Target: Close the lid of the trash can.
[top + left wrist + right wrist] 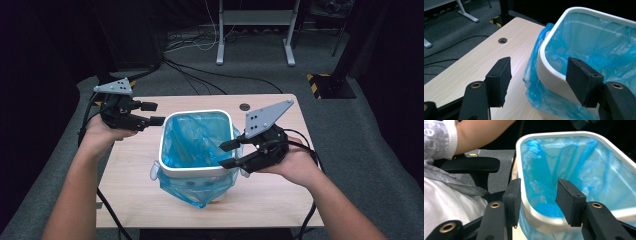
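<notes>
Bin (196,172) on wooden table (280,200), grey carpet (370,140) around.

A bin (196,172) stands at the middle of the bench (135,195), with a bag (192,142) inside it (its edge hangs over the rim on the near side). The left gripper (154,113) is just left of the bin's far corner, the right gripper (227,154) at its right rim; a cable hole (244,106) lies behind the bin.

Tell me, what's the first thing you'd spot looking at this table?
The white bin in the middle of the wooden table, lined with a bright blue plastic bag that spills over its rim and hangs down the near side. A black claw sits on each side of it: the left claw open beside the far left corner, the right claw open at the right rim.
</notes>
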A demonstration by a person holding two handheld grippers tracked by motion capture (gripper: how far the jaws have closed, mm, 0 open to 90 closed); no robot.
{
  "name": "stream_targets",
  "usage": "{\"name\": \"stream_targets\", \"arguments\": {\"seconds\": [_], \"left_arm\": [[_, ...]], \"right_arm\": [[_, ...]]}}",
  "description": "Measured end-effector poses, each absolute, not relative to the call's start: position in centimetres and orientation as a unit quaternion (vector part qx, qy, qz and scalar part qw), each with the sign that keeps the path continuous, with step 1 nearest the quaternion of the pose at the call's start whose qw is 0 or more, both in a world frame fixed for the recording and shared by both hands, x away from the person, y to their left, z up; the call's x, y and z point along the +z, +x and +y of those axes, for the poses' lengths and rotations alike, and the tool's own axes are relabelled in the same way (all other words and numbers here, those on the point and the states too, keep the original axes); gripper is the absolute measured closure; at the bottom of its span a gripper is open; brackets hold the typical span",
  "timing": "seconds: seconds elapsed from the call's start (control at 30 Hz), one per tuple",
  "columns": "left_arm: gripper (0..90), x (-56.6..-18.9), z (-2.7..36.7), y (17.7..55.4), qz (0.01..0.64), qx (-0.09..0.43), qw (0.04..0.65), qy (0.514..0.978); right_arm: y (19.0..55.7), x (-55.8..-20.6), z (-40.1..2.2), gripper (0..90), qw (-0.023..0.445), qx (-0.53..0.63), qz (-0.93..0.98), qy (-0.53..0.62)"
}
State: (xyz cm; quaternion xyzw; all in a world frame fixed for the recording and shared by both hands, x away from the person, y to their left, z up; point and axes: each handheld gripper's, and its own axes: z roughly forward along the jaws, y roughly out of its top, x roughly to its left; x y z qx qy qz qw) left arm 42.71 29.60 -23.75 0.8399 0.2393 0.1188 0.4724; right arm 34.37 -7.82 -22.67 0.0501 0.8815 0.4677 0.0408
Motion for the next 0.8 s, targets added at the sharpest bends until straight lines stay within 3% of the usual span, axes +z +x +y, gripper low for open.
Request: {"name": "stream_targets", "arguments": {"seconds": [0.8], "left_arm": [[36.7, -28.1, 33.6, 41.1, 0.263, 0.120, 0.489, 0.823]], "right_arm": [[36.4, -25.5, -14.1, 50.1, 0.095, 0.477, 0.858, 0.161]]}}
